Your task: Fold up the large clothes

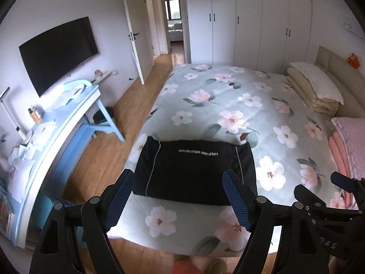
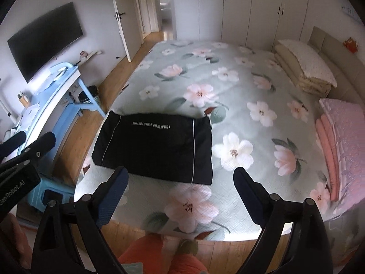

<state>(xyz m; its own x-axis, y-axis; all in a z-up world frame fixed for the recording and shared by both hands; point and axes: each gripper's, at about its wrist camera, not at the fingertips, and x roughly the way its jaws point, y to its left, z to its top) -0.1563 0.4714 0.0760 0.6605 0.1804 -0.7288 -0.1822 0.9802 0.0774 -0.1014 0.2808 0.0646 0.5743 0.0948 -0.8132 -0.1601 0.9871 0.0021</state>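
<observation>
The folded garment point(image 2: 157, 146) lies on the bed point(image 2: 228, 91) near its foot corner, at 10 o'clock from the right tool point(image 2: 180, 180). The counter point(image 2: 61, 84) stands beside the bed at 9 o'clock, under the wall television point(image 2: 43, 41). Stacked bedding point(image 2: 303, 68) sits at 2 o'clock, wardrobes point(image 2: 239, 6) at 12.

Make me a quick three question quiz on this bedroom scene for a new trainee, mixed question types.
1. True or false: the black folded garment with white piping lies on the floral green bedspread.
2. Which gripper is holding cloth? A) left gripper B) right gripper C) neither
3. Fill in: the pink folded blanket sits near the bed's ____ side, seen from the foot.

Key: 1 true; 2 C, both stand open and empty; 3 right.
</observation>
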